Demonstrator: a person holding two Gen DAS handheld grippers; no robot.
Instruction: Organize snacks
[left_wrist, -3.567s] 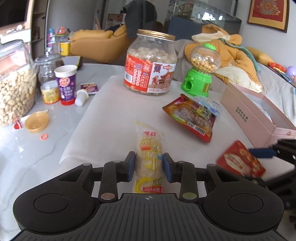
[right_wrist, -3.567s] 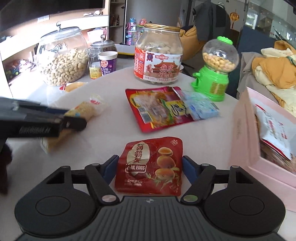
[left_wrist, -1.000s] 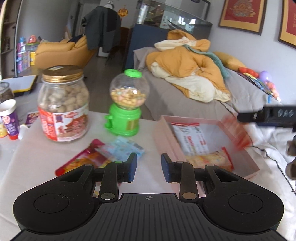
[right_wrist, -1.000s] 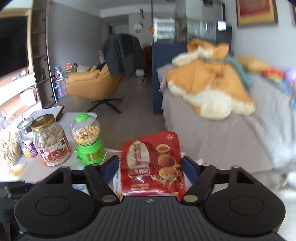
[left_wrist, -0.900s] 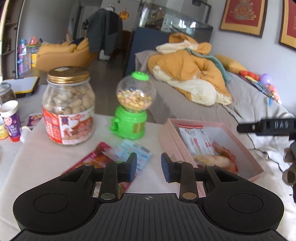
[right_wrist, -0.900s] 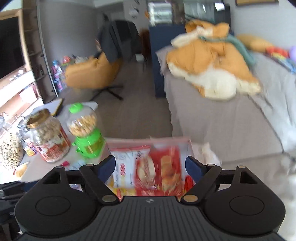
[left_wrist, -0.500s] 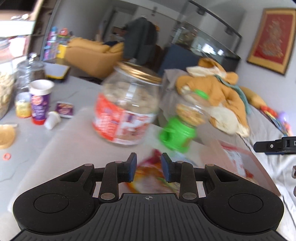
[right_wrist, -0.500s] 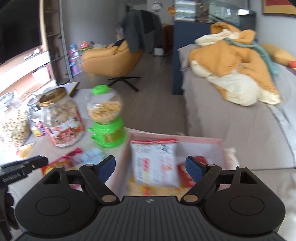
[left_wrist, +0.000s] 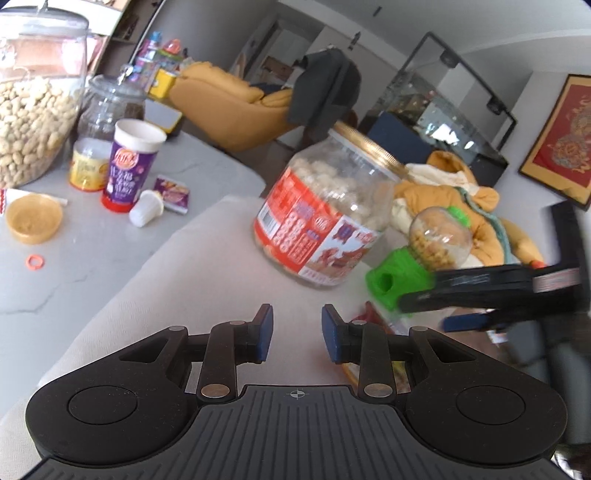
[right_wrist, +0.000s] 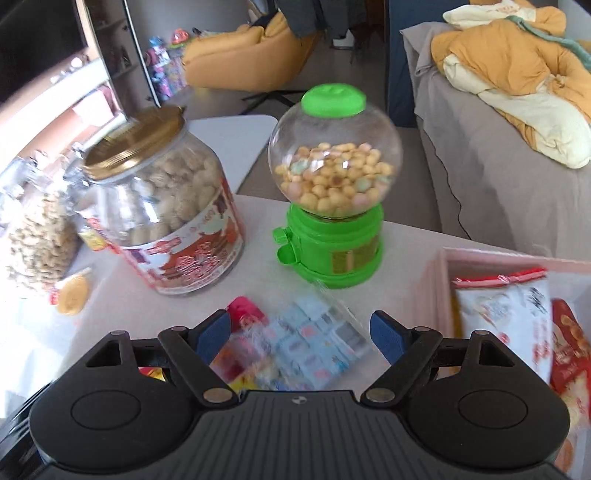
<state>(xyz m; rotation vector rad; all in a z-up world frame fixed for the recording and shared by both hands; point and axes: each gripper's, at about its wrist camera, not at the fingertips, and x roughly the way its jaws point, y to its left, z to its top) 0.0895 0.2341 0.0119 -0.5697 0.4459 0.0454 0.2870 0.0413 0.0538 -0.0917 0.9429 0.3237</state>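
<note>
The pink box (right_wrist: 439, 280) fills the right edge of the right wrist view, and it already holds at least two packets: a white one with a red top edge (right_wrist: 498, 317) and a red one (right_wrist: 569, 343) at lower right, lying partly over each other. So part of the sorting looks done. What seems left, as a judgement, are the loose packets on the pale cloth (left_wrist: 207, 266): a clear pack of small pale blue sweets (right_wrist: 317, 339) in the lower centre of that view, and a red and yellow packet (right_wrist: 240, 354) just to its left, partly under it.

The big jar with the gold lid (right_wrist: 159, 206) at centre left, the green candy dispenser (right_wrist: 332, 206) at centre and the peanut jar (left_wrist: 29, 103) in the upper left of the left wrist view stand upright on the table; whether they are meant to go anywhere I cannot tell.

The blue pack is blurred, but its long axis seems to run from the upper left towards the lower right of the frame, its far end pointing at the dispenser's base. The red and yellow packet lies roughly alongside it; most of it is hidden.

The right gripper (right_wrist: 301, 336) hangs above these two packets with its fingers wide and nothing between them. The left gripper (left_wrist: 297, 334), in the lower centre of its own view, has its fingers set narrow and empty over bare cloth, with a sliver of red packet showing just to its right.
</note>
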